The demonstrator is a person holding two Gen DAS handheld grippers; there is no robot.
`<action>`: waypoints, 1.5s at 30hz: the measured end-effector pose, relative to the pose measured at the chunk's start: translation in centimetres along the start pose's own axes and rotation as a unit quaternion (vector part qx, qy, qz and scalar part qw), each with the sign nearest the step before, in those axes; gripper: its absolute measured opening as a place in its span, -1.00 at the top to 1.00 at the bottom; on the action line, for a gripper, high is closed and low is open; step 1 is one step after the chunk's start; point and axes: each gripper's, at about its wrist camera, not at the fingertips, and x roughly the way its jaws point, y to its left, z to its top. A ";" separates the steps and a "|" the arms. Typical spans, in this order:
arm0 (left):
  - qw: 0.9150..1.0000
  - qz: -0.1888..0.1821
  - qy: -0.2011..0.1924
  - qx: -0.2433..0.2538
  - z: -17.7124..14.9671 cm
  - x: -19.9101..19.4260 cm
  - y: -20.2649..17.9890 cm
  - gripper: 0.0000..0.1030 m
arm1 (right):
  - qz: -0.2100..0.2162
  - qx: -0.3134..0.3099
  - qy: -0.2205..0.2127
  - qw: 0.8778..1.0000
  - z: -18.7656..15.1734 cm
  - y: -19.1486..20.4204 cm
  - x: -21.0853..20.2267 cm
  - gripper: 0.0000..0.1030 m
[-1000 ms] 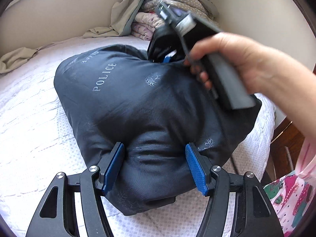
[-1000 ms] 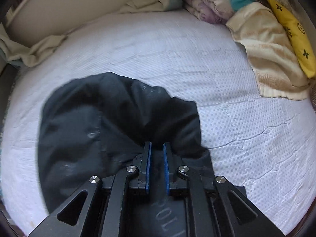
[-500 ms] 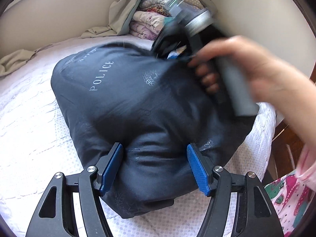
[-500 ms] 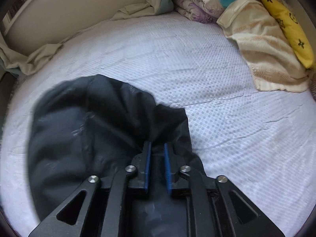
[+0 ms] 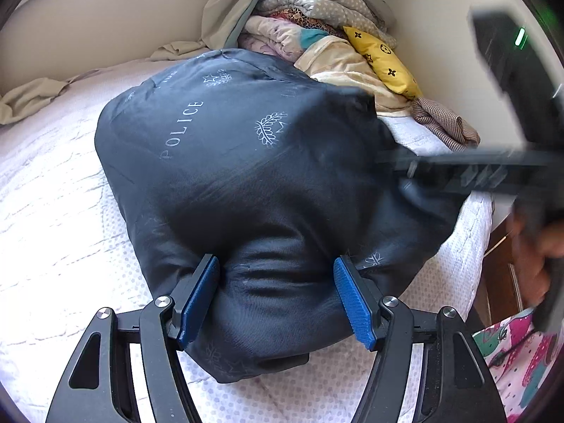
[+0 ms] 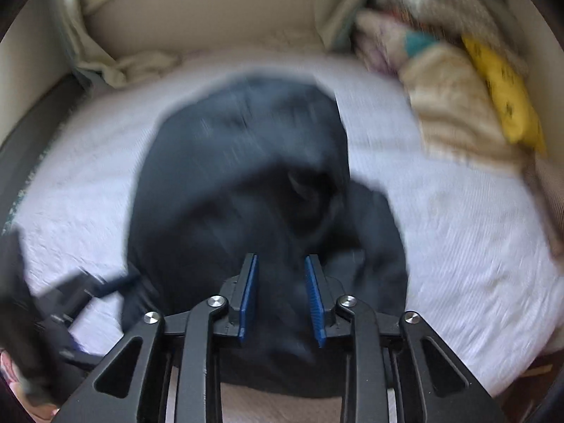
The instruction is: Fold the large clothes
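A dark navy padded jacket (image 5: pixel 225 162) printed POLICE lies bunched on the white bed (image 5: pixel 53 211). My left gripper (image 5: pixel 276 289) is shut on a thick puckered fold at the jacket's near edge, blue pads pressing in from both sides. My right gripper (image 6: pixel 282 289) hovers over the jacket (image 6: pixel 239 162) in a blurred view. Its jaws stand a little apart and are closing, with no fabric pinched between them. In the left wrist view the right gripper (image 5: pixel 391 164) is a blurred dark bar at the jacket's right edge, held by a hand (image 5: pixel 535 253).
Folded bedding and clothes with a yellow cushion (image 5: pixel 384 60) are stacked at the back right against the wall. A brown checked garment (image 5: pixel 444 123) lies by the bed's right edge. A beige sheet (image 5: pixel 28 98) is crumpled at the back left. Wooden furniture (image 5: pixel 500 268) stands beyond the right edge.
The right gripper went from shut on the jacket's far fold to parted jaws and swung away to the right with the hand. The left gripper kept still on its fold.
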 end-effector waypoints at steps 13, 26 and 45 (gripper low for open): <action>1.000 0.016 0.001 0.022 -0.3 0.7 -1.2 -0.39 | -0.007 0.030 -0.014 0.999 -3.0 -1.5 5.9 0.78; 1.000 0.004 0.003 0.005 0.2 0.6 -0.3 -0.46 | 0.155 0.165 -0.043 0.973 -0.2 -7.6 -1.8 -0.49; 1.000 -0.018 0.011 -0.005 0.6 0.5 0.6 -0.50 | 0.197 0.221 0.121 0.947 0.5 -11.5 9.2 -0.86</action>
